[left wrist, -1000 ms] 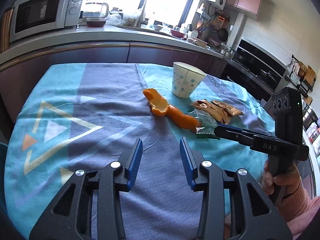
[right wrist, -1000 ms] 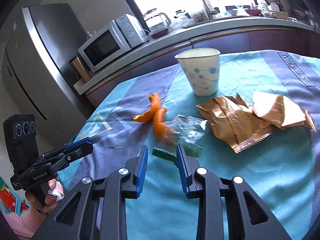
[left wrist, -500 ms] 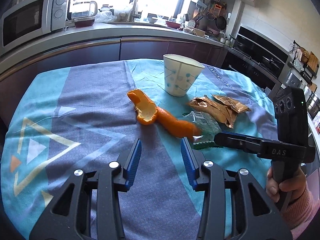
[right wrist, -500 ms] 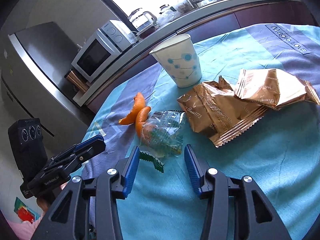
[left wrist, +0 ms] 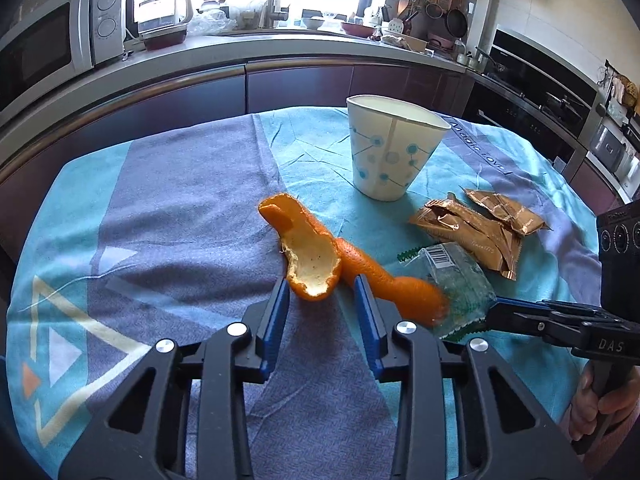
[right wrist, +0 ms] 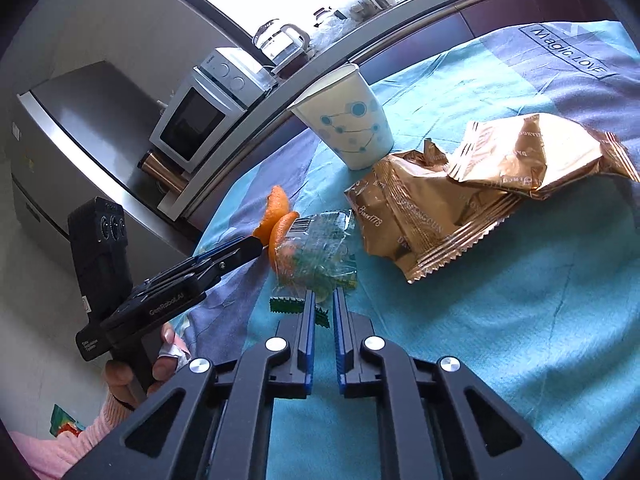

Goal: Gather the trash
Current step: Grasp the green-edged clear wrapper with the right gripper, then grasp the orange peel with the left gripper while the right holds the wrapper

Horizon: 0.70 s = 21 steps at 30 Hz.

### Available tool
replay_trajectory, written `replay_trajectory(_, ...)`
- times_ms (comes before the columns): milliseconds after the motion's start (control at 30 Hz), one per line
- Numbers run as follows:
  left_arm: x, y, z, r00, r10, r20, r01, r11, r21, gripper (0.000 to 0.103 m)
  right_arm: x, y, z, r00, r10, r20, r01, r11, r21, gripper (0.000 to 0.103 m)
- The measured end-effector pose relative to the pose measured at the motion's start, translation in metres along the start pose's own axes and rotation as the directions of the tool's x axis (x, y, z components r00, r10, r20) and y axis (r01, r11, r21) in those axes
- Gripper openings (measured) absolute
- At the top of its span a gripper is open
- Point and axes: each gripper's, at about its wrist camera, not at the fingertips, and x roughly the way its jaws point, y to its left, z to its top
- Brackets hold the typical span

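Two pickups are in hand at once, both at the grasp stage. Our right gripper (right wrist: 322, 300) is clenched on the near edge of the clear wrapper (right wrist: 316, 252), which lies at frame centre of the right view, against the end of the peel. Our left gripper (left wrist: 320, 292) has its jaws closing around the near end of the orange peel (left wrist: 316, 256), low centre in the left view; the pads look not yet pressed on it. The peel is a curled strip. Its long axis runs from upper left, where a tip curls up, towards lower right, where it meets the wrapper. The wrapper's long axis runs away from our right gripper, barcode end farthest. The cup (left wrist: 390, 152) stands upright beyond, mouth open, with the gold packets (left wrist: 476, 232) to its right. We judge the next move calls for finishing the left pinch, then lifting both pieces clear and carrying them to the cup, presumably the bin here. The wrapper is thin and may slip.
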Motion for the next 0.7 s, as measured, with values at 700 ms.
replay_trajectory(700, -0.059, 0.012, -0.017, 0.993, -0.037, 0.111, 0.042, 0.998, -0.040, 0.016, -0.019, 0.007, 0.005, 0.996, 0.055, 0.067, -0.055, 0.998, -0.009, 0.003)
